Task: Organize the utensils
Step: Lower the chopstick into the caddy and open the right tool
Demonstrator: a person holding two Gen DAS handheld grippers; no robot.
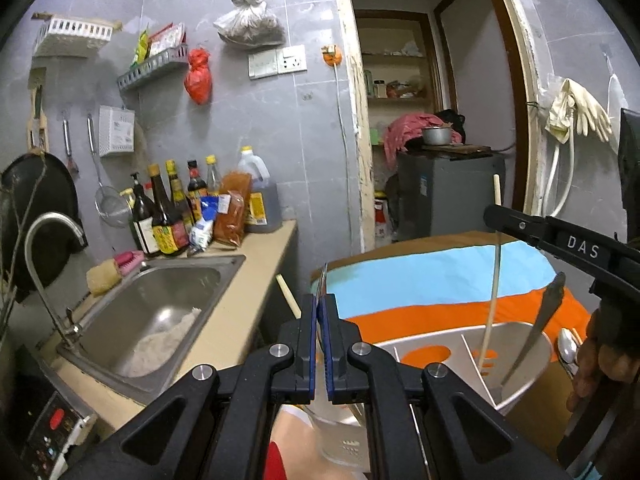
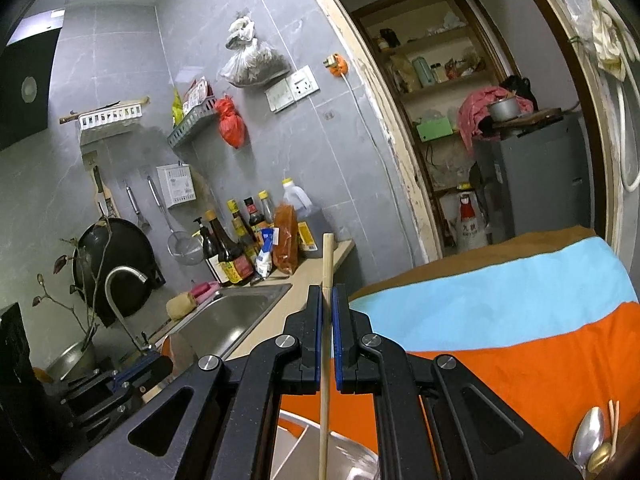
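Note:
My left gripper [image 1: 321,300] is shut on a thin metal utensil [image 1: 322,280] that sticks up edge-on between the pads. A white divided holder [image 1: 464,346] stands on the orange and blue cloth, with a metal utensil [image 1: 536,330] leaning in it. My right gripper [image 2: 327,294], also seen in the left wrist view [image 1: 496,214], is shut on a wooden chopstick [image 2: 326,320] held upright, its lower end inside the holder [image 2: 296,446]. Spoons [image 2: 588,442] and chopsticks lie on the cloth at the right.
A steel sink [image 1: 160,312] with a curved tap [image 1: 48,240] sits left of the table. Sauce bottles [image 1: 168,212] crowd the counter's back. A wok [image 1: 36,216] and strainer hang on the wall. A doorway [image 1: 432,120] opens behind the cloth-covered table [image 1: 420,276].

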